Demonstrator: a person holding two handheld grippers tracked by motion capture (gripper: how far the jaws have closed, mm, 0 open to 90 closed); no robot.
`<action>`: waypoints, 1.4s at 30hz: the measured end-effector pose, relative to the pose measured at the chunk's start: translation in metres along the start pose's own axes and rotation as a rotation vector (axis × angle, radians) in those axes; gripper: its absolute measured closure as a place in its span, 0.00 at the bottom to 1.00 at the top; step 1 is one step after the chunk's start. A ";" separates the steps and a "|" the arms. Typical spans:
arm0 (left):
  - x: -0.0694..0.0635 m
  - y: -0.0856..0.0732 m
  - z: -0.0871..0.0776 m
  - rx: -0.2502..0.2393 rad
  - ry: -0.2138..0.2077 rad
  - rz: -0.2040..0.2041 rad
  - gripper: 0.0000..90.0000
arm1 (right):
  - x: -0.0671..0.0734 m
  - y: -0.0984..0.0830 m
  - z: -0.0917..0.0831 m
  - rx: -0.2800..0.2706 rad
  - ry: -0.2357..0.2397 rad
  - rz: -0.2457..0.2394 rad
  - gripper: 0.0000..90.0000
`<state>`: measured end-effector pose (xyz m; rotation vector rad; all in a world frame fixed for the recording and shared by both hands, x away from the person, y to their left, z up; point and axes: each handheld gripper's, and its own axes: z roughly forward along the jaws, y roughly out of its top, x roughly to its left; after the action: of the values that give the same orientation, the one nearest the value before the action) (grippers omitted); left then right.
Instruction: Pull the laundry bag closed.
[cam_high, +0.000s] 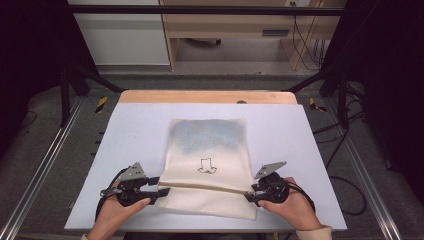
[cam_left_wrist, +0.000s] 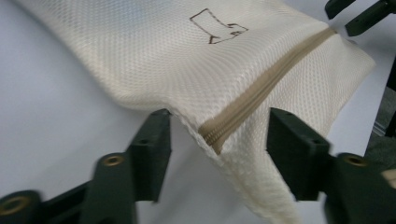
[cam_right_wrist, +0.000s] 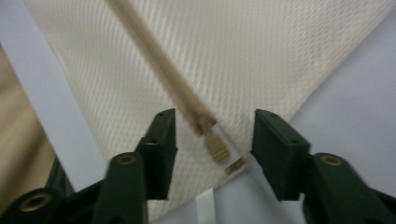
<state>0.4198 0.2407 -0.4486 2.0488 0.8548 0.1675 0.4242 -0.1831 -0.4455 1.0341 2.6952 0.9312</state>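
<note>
High view, cream mesh zippered bag, flat

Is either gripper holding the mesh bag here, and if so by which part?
Nothing is held. The left gripper brackets the mesh bag's zipper end; the right gripper brackets the zipper pull, jaws open.

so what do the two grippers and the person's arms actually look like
Both are black two-jaw tools. The left gripper and right gripper each carry a grey three-cornered plate on top and trail a black cable. In the gripper views the jaws are flat, blocky dark pads with small holes, pivoting on brass-coloured bushings. A light cuff shows at the right wrist; the left forearm has no sleeve in view.
</note>
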 end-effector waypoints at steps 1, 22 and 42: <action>0.001 -0.001 -0.003 -0.003 0.016 -0.013 0.40 | 0.000 0.002 -0.001 -0.026 -0.007 0.006 0.50; 0.028 -0.001 -0.037 0.038 0.262 0.037 0.13 | -0.029 0.009 -0.037 -0.277 -0.361 0.229 0.12; 0.056 -0.007 -0.051 0.082 0.359 0.002 0.13 | -0.063 -0.020 -0.050 -0.193 -0.457 0.411 0.12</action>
<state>0.4372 0.3131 -0.4348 2.1299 1.0917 0.5210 0.4455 -0.2598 -0.4241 1.5634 2.0227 0.8560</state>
